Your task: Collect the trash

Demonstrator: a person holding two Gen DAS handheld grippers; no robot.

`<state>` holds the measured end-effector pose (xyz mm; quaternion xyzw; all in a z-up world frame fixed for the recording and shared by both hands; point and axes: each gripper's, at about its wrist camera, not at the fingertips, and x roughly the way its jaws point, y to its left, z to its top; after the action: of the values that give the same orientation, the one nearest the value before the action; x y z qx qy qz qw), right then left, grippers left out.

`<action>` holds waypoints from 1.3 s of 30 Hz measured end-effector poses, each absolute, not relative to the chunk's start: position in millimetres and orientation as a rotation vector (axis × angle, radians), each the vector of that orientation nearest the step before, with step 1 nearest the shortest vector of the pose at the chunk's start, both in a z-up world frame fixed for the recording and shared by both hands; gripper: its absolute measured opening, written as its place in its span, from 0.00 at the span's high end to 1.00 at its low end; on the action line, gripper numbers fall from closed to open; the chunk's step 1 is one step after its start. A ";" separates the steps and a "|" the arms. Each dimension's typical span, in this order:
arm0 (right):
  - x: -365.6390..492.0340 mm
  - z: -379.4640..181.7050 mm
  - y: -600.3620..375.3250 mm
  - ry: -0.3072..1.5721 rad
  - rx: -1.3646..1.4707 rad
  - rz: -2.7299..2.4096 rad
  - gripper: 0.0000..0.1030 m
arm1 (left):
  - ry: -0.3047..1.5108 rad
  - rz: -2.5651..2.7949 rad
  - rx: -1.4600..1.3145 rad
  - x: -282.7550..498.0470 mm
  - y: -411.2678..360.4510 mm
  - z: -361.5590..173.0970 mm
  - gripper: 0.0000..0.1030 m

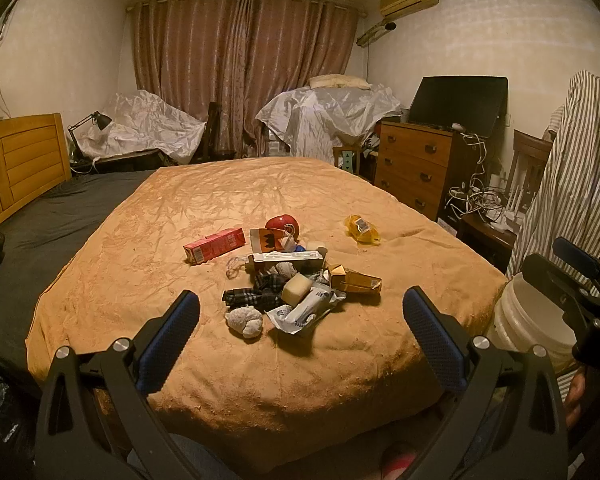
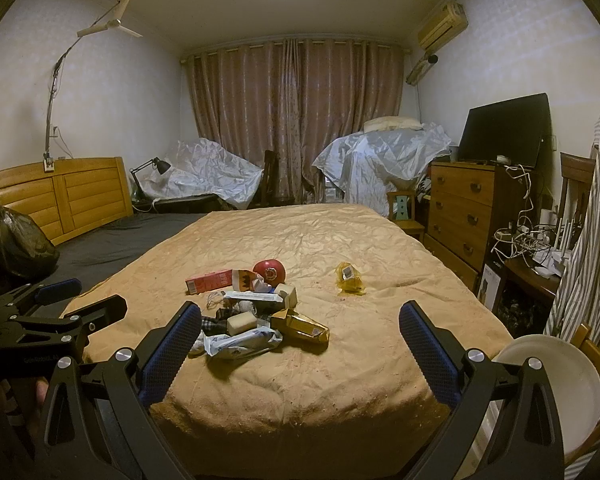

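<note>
A pile of trash (image 1: 288, 280) sits in the middle of the bed (image 1: 172, 208), on its orange blanket. A red box (image 1: 214, 245) lies at the left of the pile and a red round thing (image 1: 283, 224) sits at the back. A gold carton (image 1: 356, 280) lies at the right side. A yellow wrapper (image 1: 362, 230) lies alone, well apart from the pile, to the right.

The left gripper (image 1: 300, 328) hangs over the near end of the bed with its jaws wide and nothing between them. The right gripper (image 2: 300, 340) does the same — jaws wide, holding nothing.

The left view shows a small grey fuzzy lump (image 1: 244, 320) at the front of the pile. In the right view that spot is mostly hidden behind a blue finger pad. The left view also shows a white bucket (image 1: 532, 316) just beside the bed's right corner, and the right gripper next to it.

The right view shows the bucket from above, low in the right corner (image 2: 548, 376). It also shows a black bag (image 2: 20, 244) on the far left — the left view does not show it clearly.
</note>
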<state>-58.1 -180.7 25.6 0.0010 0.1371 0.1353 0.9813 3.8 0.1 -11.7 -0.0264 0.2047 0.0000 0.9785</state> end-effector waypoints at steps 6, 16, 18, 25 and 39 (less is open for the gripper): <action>-58.0 25.4 -180.7 0.276 0.002 0.271 0.04 | 0.412 -0.001 -0.052 3.6 0.4 -12.0 0.05; -49.0 15.1 -175.4 0.309 -0.007 0.303 0.04 | 0.438 -0.009 -0.049 10.8 17.1 -19.3 0.05; -41.8 10.2 -175.1 0.334 -0.028 0.315 0.04 | 0.475 -0.005 -0.041 22.3 34.5 -28.2 0.05; 24.6 -20.6 -159.6 0.526 -0.136 0.421 0.04 | 0.724 -0.038 0.010 85.8 101.7 -75.9 0.05; 196.1 -62.6 -123.6 0.920 -0.377 0.717 0.04 | 0.988 -0.401 0.338 182.6 94.2 -120.9 0.07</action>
<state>196.1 -123.6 -62.6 -0.1769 0.4315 0.3365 0.8181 182.6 94.2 -120.9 0.1606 0.4685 -0.1901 0.8477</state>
